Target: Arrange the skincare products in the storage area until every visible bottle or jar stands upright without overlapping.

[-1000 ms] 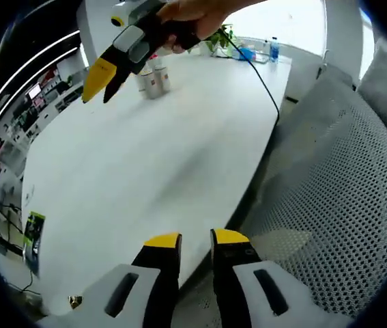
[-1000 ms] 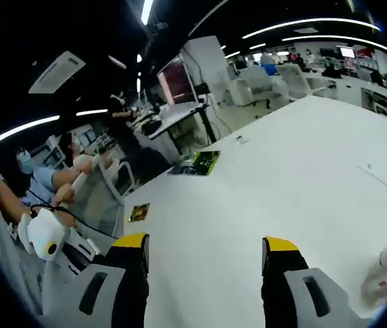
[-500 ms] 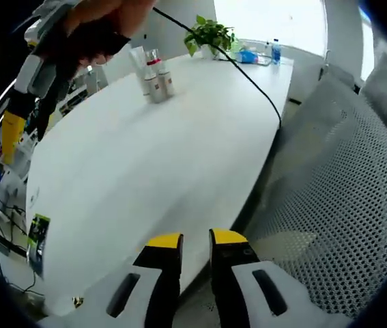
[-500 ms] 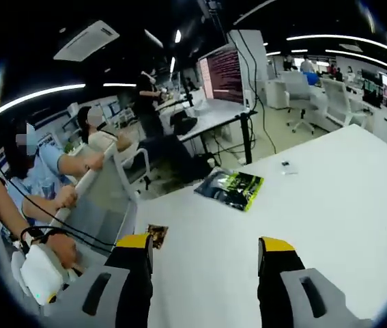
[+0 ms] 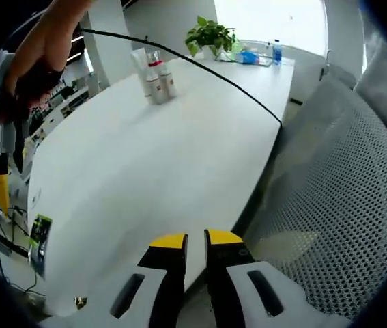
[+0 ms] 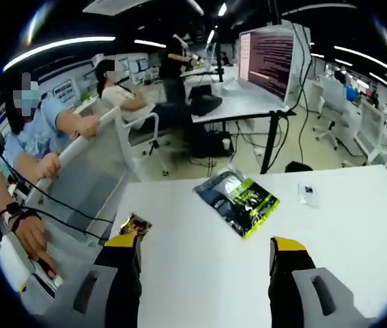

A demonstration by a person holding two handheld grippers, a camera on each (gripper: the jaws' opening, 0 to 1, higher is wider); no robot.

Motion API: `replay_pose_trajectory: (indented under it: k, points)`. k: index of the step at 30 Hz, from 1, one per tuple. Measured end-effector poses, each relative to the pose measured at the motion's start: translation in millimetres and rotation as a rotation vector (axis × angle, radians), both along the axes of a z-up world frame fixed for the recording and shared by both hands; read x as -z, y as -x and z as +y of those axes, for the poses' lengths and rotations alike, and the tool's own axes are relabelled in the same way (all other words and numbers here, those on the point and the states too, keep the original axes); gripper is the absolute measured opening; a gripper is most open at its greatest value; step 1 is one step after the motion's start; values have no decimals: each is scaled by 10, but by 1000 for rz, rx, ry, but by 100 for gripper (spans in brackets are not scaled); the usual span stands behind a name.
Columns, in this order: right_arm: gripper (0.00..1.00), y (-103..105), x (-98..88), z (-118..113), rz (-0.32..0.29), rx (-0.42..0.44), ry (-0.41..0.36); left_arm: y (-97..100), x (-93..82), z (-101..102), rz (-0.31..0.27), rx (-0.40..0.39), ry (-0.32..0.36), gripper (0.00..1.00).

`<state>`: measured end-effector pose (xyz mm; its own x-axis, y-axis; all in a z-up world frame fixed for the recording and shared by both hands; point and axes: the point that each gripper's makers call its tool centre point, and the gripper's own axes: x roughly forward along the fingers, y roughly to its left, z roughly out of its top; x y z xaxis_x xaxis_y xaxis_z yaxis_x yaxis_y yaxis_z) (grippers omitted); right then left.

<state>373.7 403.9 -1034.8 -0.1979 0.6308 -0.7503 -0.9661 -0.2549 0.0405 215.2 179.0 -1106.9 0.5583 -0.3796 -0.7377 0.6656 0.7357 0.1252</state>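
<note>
The left gripper view looks from the near edge of the white table (image 5: 145, 157) along its length toward the far end, where the skincare bottles (image 5: 153, 78) stand small beside a potted plant (image 5: 210, 34); a mesh chair (image 5: 336, 205) lies close on its right. The right gripper view sits low over the same table (image 6: 248, 273), facing the opposite end and the office beyond. Both views share the green packet (image 6: 237, 199), probably the one at (image 5: 37, 232)
</note>
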Motion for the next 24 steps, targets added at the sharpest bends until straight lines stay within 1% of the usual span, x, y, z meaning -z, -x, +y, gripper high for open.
replay_pose_trajectory:
  k: [4,7,10,12,13,15,17,19,20,24]
  points:
    - [79,-37,2,223,4,-16,-5,7,14,7,8,-2,-1,6]
    - [80,-29,3,412,-13,-71,-1,7,13,20,8,-5,-1,4]
    - [82,-18,1,586,-21,-106,-24,8,15,33,8,-8,0,4]
    - [83,-11,30,703,-31,-132,-18,9,16,37,10,-8,1,4]
    - [82,-14,63,718,-40,-149,11,9,16,38,10,-10,1,4]
    - [82,-9,78,851,-82,-198,10,15,6,40,6,-10,2,3]
    - [81,18,75,978,-72,-211,0,23,4,48,6,-12,4,3]
    - [83,5,126,1082,-74,-224,6,27,8,52,6,-11,4,3]
    - [84,4,184,1114,-85,-246,21,30,12,54,9,-12,4,3]
    - [87,8,368,1163,-110,-303,78,34,15,55,11,-13,5,3]
